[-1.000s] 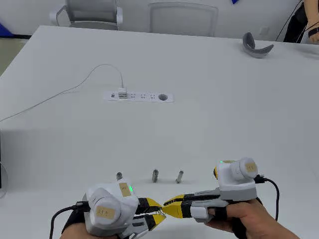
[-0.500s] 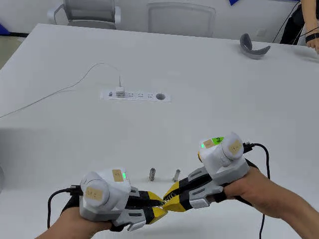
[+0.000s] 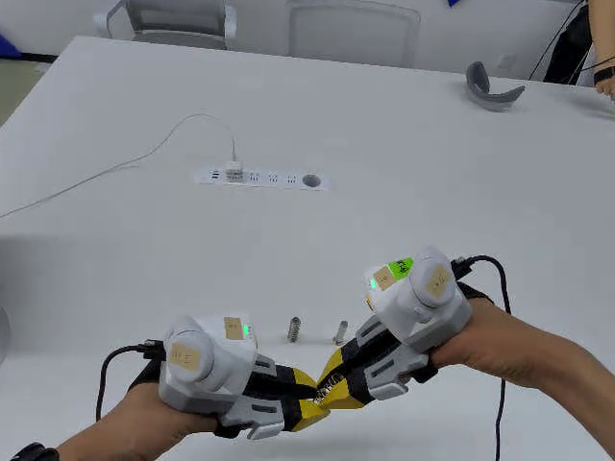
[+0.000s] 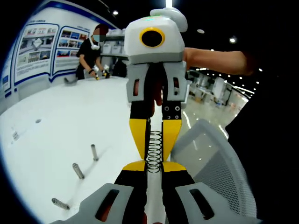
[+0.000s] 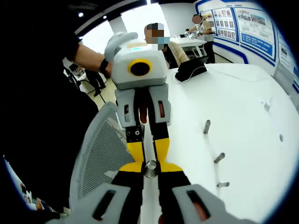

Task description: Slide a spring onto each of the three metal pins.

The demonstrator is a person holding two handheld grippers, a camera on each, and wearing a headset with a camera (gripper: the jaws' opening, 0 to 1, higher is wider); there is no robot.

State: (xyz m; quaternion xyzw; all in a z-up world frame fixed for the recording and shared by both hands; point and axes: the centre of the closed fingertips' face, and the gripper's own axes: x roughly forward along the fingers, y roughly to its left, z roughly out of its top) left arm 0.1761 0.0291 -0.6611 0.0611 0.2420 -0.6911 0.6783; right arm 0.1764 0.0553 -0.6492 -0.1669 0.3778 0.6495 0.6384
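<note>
Right gripper (image 3: pixel 330 379) has tilted steeper, tip-to-tip with left gripper (image 3: pixel 312 409); both pinch one spring (image 4: pixel 154 149). Three metal pins (image 4: pixel 78 170) sit beyond on tabletop (image 3: pixel 384 173).

Spring (image 3: pixel 328 387) mostly hidden between the fingers (image 3: pixel 306 411) in the head view, chairs (image 3: pixel 354 34) cut by the top edge, pins (image 3: pixel 295 328) on the table (image 3: pixel 432 192) (sprung or bare) too small to judge.

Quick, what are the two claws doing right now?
Left claw: closed, pinching one end of the spring.
Right claw: closed on the other end of the same spring.
</note>
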